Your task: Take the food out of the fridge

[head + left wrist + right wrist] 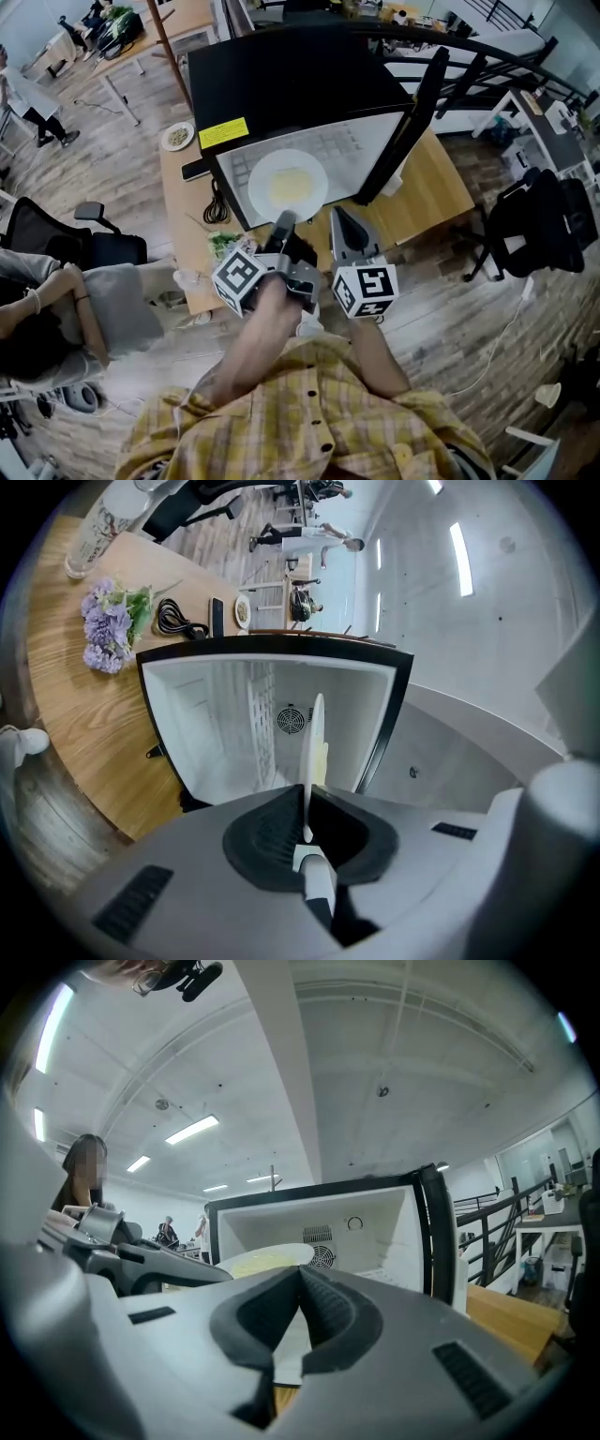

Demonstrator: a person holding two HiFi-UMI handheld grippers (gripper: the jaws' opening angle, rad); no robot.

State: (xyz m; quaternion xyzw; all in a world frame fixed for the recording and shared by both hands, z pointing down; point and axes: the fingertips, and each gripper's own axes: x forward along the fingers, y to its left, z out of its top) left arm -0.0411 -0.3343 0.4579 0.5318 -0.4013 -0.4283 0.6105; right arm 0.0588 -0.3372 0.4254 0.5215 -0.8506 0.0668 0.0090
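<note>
- Head view: a round white plate (288, 183) lies face up and level at the open mouth of the black fridge (281, 75). Being a disc, it has no long axis.
- A flat patch of pale yellow food (289, 186) covers the centre of the plate. The glossy rim around it is bare.
- The left tool (281, 223) is clamped on the near edge of the plate, which reaches away from it toward the fridge's back wall.
- From this angle it is hard to tell whether the plate is fully outside the cavity or partly inside.
- Left gripper view: the plate (314, 752) is seen edge-on as a thin white line. It runs from the ribbed dark pads of the left tool (307, 808) toward the round fan grille (290, 719).
- The fridge interior (206, 724) has smooth white walls inside a black frame.
- Right gripper view: the right tool (300, 1274) has its jaws together at the tips, with nothing between them. It points level at the fridge (375, 1232), and the plate (267, 1258) shows just to the left.
- In the head view the right tool (342, 220) sits just beside the plate, not touching it.
- The fridge stands on a light wood-grain worktop (441, 187), with its door (403, 122) swung open.
- Purple flowers (108, 625) and a coiled black cable (173, 621) lie on the worktop beside the fridge.
</note>
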